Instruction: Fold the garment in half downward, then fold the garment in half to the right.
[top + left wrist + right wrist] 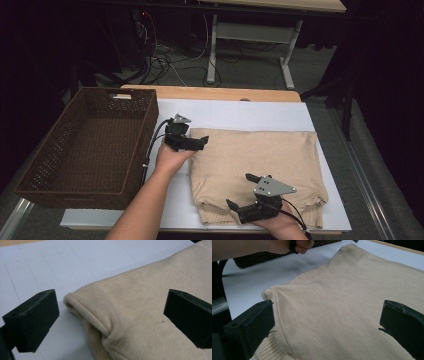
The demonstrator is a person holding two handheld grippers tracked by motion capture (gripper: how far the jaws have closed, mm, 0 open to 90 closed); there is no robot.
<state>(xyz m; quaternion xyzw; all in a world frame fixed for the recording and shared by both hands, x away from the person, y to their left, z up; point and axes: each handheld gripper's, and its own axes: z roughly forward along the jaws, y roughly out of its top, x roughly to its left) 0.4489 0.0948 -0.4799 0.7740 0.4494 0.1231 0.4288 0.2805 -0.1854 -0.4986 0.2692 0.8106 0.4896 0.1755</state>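
A folded beige sweater (pixel 260 160) lies flat on a white gridded mat (pixel 240 112). My left gripper (pixel 200 142) is at the sweater's far left corner and stands open. In the left gripper view its jaws (pixel 110 312) straddle the rolled corner of the sweater (pixel 140 302), one over the mat and one over the cloth. My right gripper (pixel 240 190) is open over the sweater's near left part. In the right gripper view it (pixel 327 325) spans the knit (pixel 342 295) close to a ribbed hem, with nothing pinched.
A brown wicker basket (pixel 90 145) with nothing in it stands at the left, touching the mat's edge. The wooden table edge (pixel 215 93) runs behind the mat. Beyond it are floor cables (pixel 165 60) and another table's white legs (pixel 250 30).
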